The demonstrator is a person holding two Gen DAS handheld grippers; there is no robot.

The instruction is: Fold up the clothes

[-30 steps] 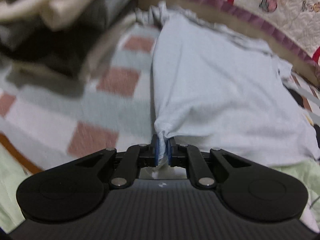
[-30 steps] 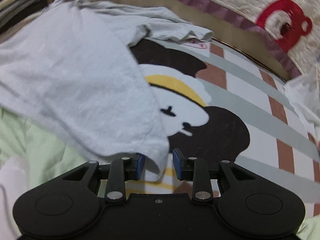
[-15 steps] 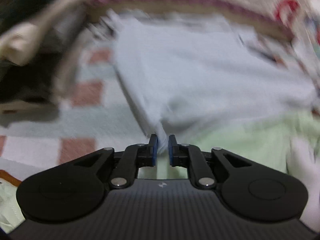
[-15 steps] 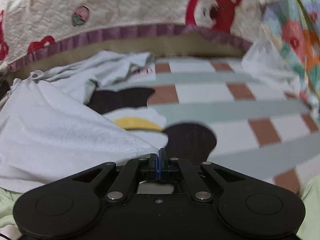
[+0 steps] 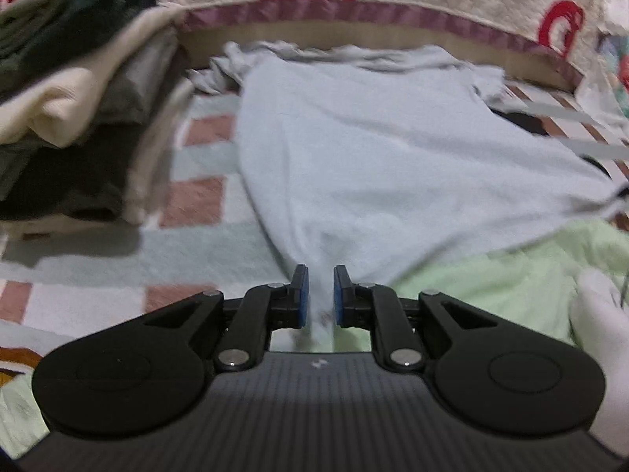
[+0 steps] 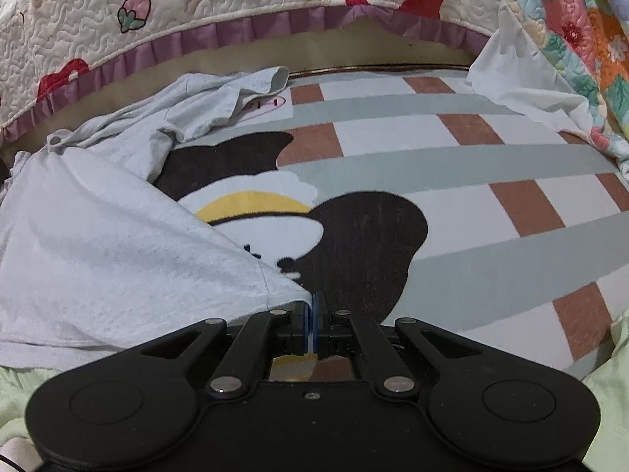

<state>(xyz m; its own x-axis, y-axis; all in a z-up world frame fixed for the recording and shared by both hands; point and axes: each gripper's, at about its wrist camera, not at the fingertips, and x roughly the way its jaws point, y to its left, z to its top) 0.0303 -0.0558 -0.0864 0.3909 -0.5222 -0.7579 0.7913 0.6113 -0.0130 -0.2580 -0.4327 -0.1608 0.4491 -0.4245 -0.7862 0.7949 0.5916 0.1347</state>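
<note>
While the left wrist view is blurred, it shows the left gripper [image 5: 318,289] with a bunched corner of the pale blue T-shirt [image 5: 377,165] between its blue pads; the jaws have just been opening slightly, yet the cloth fills the gap and is pinched there. From that corner the shirt spreads away across the checked mat [image 5: 196,204]. Only this view shows the stack of folded clothes [image 5: 74,118] on the far left and a white-gloved hand [image 5: 601,338] at the near right, over pale green fabric [image 5: 511,275].

Sharper, the right wrist view shows the right gripper [image 6: 313,316] clamped tight on the shirt's [image 6: 110,251] other near corner. Only here appear the mat's [image 6: 471,165] cartoon dog print [image 6: 314,232], 1 crumpled sleeve [image 6: 251,90] at the far edge, and a floral quilt [image 6: 585,39] at far right. A quilted bear-print cover [image 6: 157,11] runs behind.
</note>
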